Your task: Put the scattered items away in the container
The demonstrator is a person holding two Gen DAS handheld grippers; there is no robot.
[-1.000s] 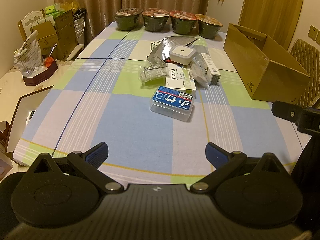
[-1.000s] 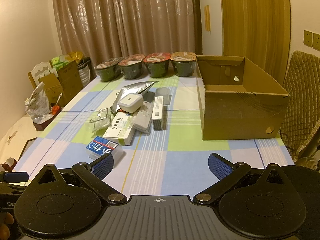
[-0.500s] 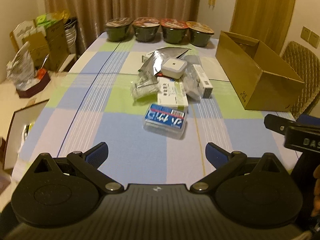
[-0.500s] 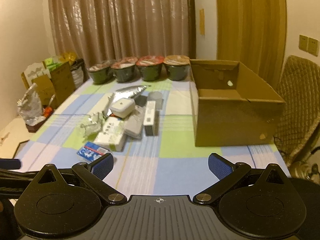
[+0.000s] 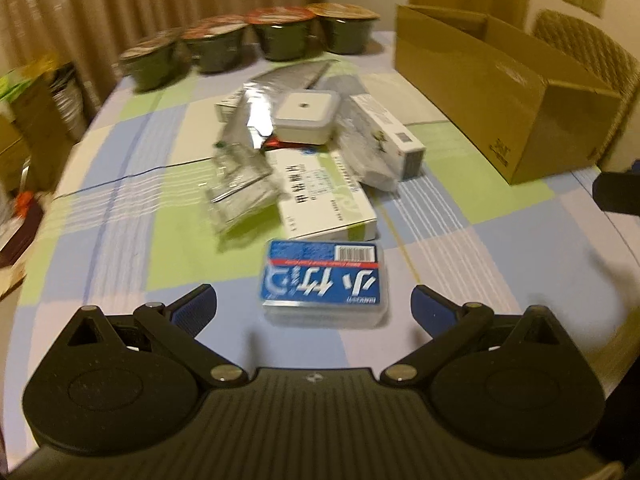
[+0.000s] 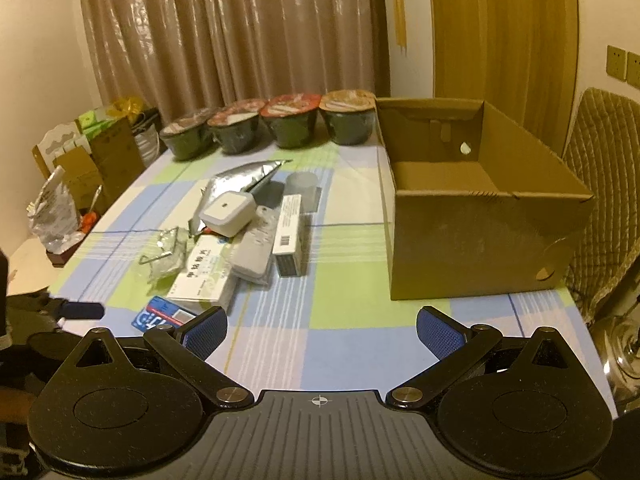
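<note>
A clear case with a blue label [image 5: 322, 284] lies just ahead of my open left gripper [image 5: 314, 308], between its spread fingers but untouched. Behind it sits a pile: a white-green medicine box [image 5: 320, 196], crumpled clear wrap [image 5: 236, 180], a white square device [image 5: 306, 114] on a silver foil bag [image 5: 276, 80], and a long white carton [image 5: 386, 136]. The open cardboard box [image 6: 472, 204] stands at the right, empty inside. My right gripper [image 6: 322, 334] hovers open over the table's near edge, left of the box; the same pile [image 6: 240, 236] lies ahead on its left.
Several lidded noodle bowls [image 6: 276, 124] line the table's far edge before a curtain. A padded chair [image 6: 600, 184] stands right of the cardboard box. Cartons and bags [image 6: 88, 160] crowd the floor at the left. The checked tablecloth [image 6: 344, 312] lies bare between pile and box.
My left gripper has moved forward and down toward the blue-labelled case, which now sits between its fingers. The right gripper has shifted only slightly. Both stay open.
</note>
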